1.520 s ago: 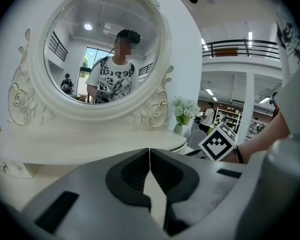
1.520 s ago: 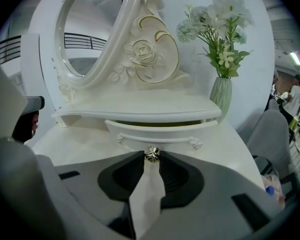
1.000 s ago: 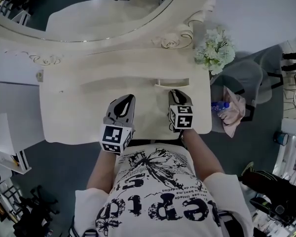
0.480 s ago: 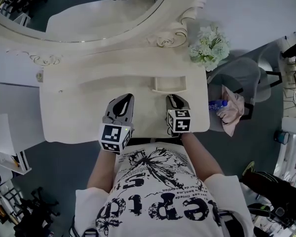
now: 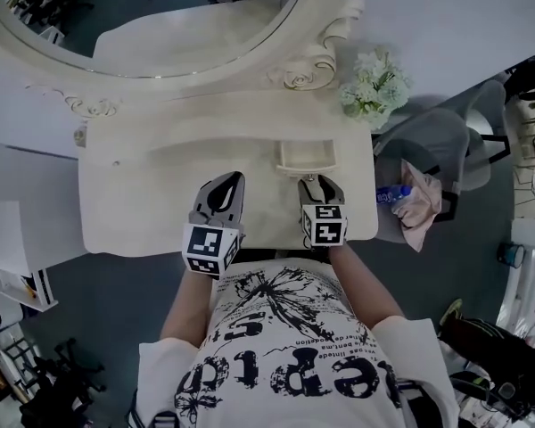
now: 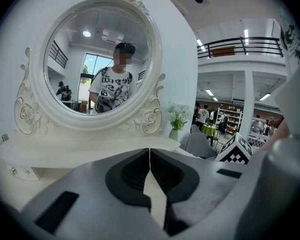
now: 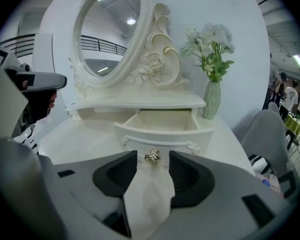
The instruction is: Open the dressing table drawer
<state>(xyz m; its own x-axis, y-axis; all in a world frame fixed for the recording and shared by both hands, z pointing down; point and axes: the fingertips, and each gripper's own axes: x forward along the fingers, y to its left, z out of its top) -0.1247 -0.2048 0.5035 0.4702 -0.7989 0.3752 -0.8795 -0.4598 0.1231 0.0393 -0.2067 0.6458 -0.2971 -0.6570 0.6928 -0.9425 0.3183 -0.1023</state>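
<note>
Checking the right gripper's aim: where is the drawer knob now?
In the right gripper view, the knob sits on the open drawer's front, between the right gripper's opening jaws, touching neither.

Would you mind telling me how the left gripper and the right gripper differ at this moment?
The left gripper has its jaws together on nothing; the right gripper has jaws opening, with the drawer knob between them, unpressed. The left gripper faces the mirror; the right gripper faces the pulled-out drawer. Both hover over the front edge of the dressing table.
</note>
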